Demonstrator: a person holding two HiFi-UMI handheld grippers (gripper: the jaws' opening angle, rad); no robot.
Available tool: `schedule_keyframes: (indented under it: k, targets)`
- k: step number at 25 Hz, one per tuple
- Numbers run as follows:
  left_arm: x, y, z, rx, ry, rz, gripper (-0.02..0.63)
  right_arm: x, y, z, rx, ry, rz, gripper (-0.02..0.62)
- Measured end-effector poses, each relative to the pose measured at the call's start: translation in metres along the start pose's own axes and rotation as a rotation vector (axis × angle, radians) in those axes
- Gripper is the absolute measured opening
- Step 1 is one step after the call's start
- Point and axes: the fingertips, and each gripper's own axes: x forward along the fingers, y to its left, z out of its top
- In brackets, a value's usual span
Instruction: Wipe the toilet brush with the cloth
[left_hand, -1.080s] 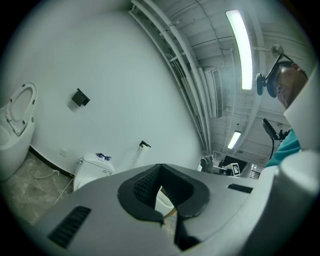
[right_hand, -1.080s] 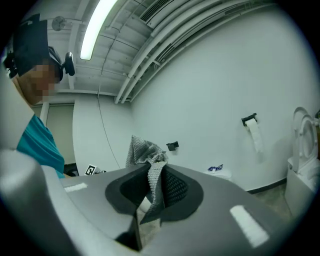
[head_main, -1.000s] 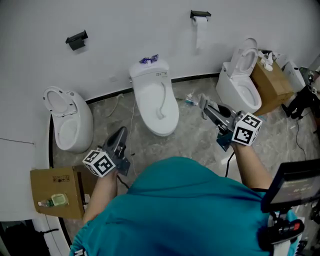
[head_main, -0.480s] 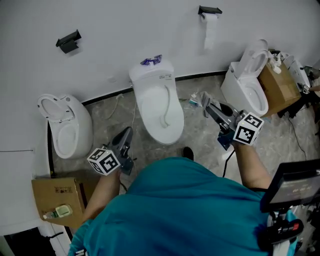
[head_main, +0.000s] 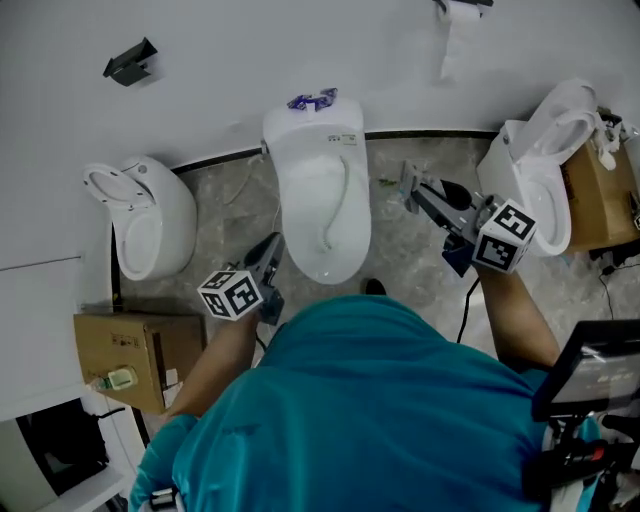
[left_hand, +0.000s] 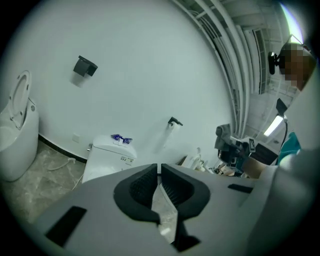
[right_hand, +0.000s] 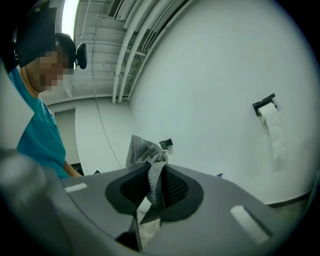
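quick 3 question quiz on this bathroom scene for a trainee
1. True or false: the left gripper holds the cloth.
2. How many toilets show in the head view?
3. The right gripper has its jaws: A open; B shut on the cloth; C shut on nothing.
Key: 1 false, its jaws are shut on nothing; 2 three; 3 B.
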Motion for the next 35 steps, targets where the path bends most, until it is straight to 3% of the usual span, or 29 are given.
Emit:
schedule_keyframes:
  k: [4,8,12,16,24,30,35]
  targets:
    - [0.043,0.014,-0.025,0.009,0.089,0.073,0.015,0.004,-0.03,-0.006,0.022,0.015,0.021,0.048]
    - [0.081,0.059,-0.073,-0.007,0.253,0.121,0.15,0.017,-0.046,-0.024,0.032,0.038,-0.003,0.048]
    - [0.112,0.111,-0.141,0.007,0.441,0.198,0.207,0.017,-0.062,-0.048,0.069,0.048,-0.069,0.048]
    - [0.142,0.161,-0.202,-0.055,0.57,0.276,0.258,0.006,-0.082,-0.071,0.108,0.055,-0.12,0.048]
    - [0.195,0.228,-0.294,-0.121,0.696,0.442,0.302,-0.028,-0.128,-0.123,0.174,0.106,-0.19,0.048]
    - [0.216,0.268,-0.351,-0.08,0.82,0.566,0.308,-0.054,-0.15,-0.162,0.231,0.156,-0.239,0.048]
    - [0.226,0.279,-0.353,-0.022,0.785,0.68,0.29,-0.078,-0.159,-0.187,0.272,0.2,-0.284,0.048]
